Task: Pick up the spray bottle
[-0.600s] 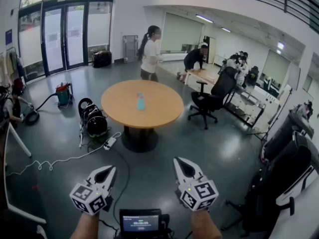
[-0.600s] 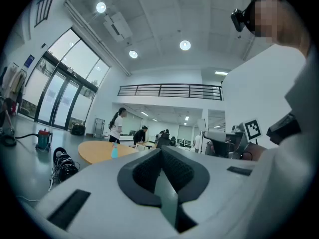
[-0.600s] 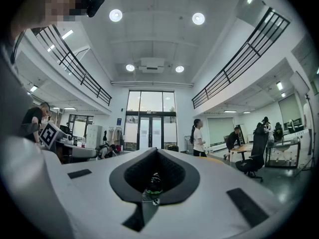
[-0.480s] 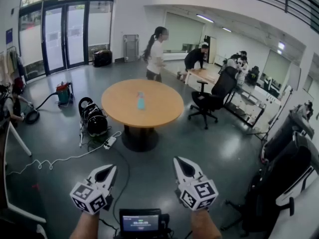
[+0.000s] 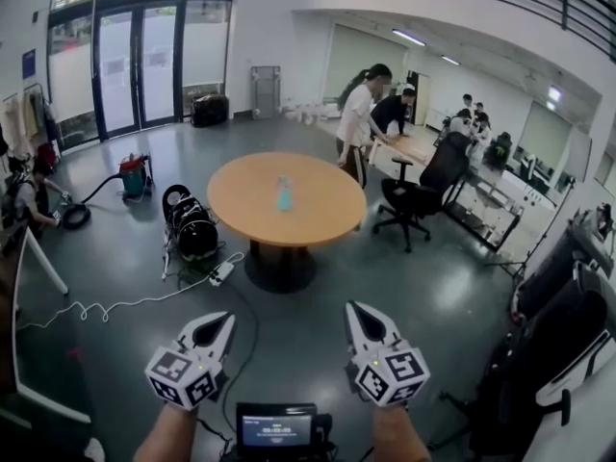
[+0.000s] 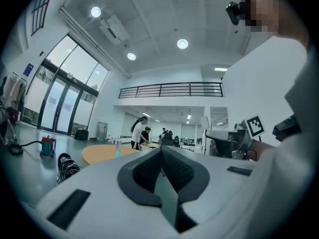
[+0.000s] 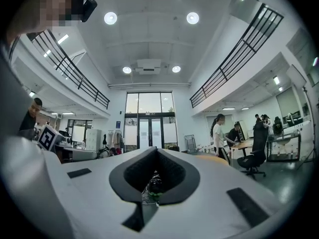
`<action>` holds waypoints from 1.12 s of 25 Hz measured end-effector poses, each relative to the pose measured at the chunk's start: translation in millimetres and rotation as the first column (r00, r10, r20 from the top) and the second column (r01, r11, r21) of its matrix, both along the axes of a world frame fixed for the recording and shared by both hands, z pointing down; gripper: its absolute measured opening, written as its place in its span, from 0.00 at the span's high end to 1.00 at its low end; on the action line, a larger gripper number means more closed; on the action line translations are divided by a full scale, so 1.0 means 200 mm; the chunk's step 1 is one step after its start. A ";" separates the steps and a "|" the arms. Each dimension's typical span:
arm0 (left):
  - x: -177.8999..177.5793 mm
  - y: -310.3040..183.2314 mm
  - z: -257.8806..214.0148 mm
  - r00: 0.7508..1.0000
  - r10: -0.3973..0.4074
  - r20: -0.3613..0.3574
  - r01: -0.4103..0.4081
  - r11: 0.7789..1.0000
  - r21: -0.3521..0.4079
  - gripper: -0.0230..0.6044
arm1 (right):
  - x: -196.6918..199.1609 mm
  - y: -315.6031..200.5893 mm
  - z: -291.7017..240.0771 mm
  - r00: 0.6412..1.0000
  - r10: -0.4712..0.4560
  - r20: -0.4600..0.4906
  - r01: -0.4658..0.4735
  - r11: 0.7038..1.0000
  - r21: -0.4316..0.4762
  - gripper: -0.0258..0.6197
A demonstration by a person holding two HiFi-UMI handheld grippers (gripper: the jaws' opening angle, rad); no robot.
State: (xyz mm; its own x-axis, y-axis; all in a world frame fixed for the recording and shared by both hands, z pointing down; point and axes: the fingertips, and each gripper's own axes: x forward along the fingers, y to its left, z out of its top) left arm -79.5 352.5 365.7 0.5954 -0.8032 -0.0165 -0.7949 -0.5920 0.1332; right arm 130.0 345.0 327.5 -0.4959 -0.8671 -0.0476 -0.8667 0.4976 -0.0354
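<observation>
The grey polished floor [image 5: 115,258] stretches between the person and the single round, orange-brown wooden surface [image 5: 318,221] on its dark pedestal, which stands well ahead of both hands. One black wheeled office chair [image 5: 423,186] sits at its right edge.

There are two pairs of tongs. The left tongs [image 5: 224,320] and the right tongs [image 5: 353,309] are held low and level side by side over bare floor. Both are clenched shut with nothing between the jaws, as the left gripper view [image 6: 160,156] and the right gripper view [image 7: 157,156] each show.

There is one task thing, the small pale-blue translucent spray bottle [image 5: 285,194]. It stands alone near the middle of the surface, upright, so its long axis is vertical. It lies straight ahead and far off, roughly on the line midway between the two tongs, so neither hand looks clearly nearer. In the left gripper view the bottle [image 6: 118,151] sits left of the jaw line. The coming move is probably a walk forward, well before any reach.
</observation>
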 end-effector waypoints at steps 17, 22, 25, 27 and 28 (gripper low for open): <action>-0.24 0.01 0.01 0.998 0.031 -0.049 -0.031 1.000 0.007 0.96 | -0.28 -0.01 -0.02 0.997 0.039 -0.062 -0.036 0.998 0.043 0.95; -0.32 -0.01 0.02 0.996 0.060 -0.067 -0.060 0.998 0.002 0.96 | -0.33 0.00 0.00 0.995 0.075 -0.063 -0.073 0.997 0.035 0.95; -0.35 -0.02 0.02 0.993 0.082 -0.083 -0.082 0.997 -0.001 0.96 | -0.36 0.01 0.00 0.994 0.084 -0.068 -0.083 0.996 0.028 0.95; -0.36 -0.03 0.03 0.993 0.082 -0.080 -0.083 0.997 -0.007 0.96 | -0.39 0.00 0.01 0.994 0.082 -0.075 -0.081 0.996 0.027 0.95; -0.36 -0.04 0.04 0.993 0.083 -0.078 -0.085 0.996 -0.011 0.96 | -0.40 -0.01 0.01 0.994 0.081 -0.076 -0.079 0.996 0.028 0.95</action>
State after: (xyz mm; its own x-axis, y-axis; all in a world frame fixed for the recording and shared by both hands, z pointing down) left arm -152.4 344.1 373.0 0.6582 -0.7509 -0.0541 -0.7294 -0.6538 0.2014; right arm 51.0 342.8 328.7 -0.4277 -0.9033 -0.0343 -0.9036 0.4261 0.0444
